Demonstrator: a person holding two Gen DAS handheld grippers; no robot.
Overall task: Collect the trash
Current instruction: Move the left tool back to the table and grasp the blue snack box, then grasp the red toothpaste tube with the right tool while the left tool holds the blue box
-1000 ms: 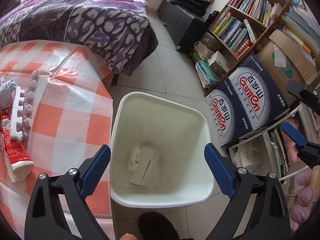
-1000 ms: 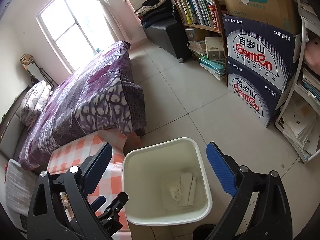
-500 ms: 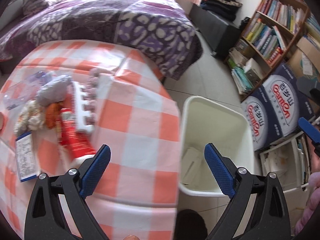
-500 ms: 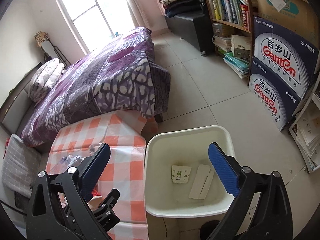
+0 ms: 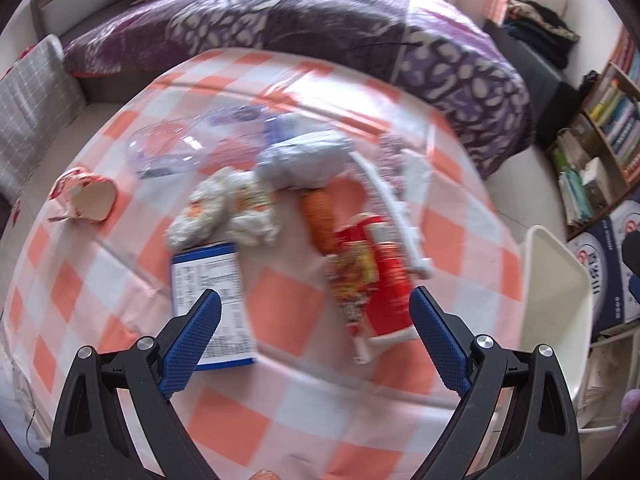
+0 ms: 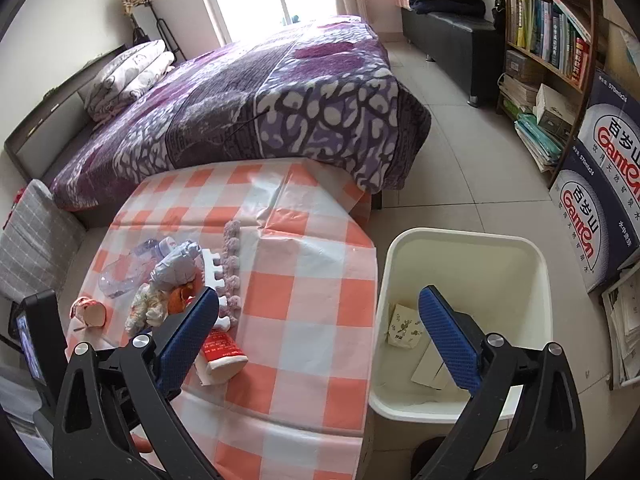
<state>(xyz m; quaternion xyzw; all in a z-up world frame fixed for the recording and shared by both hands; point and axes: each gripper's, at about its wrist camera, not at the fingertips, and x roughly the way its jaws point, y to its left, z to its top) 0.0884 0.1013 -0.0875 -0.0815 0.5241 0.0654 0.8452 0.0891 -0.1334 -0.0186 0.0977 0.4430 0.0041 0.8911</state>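
Your bin (image 6: 466, 406) at 3 o'clock holds a few papers, most trash (image 5: 280, 208) remains on the tabletop (image 5: 280, 412), and both your left gripper (image 5: 314, 338) and right gripper (image 6: 318, 336) are released, empty.

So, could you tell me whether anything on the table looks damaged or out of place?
Yes. A paper cup lies tipped on its side at the table's left edge, its rim torn and crumpled. The clear plastic bottle also lies flat, beside the crumpled tissue. That fits trash awaiting the bin; nothing looks spilled.
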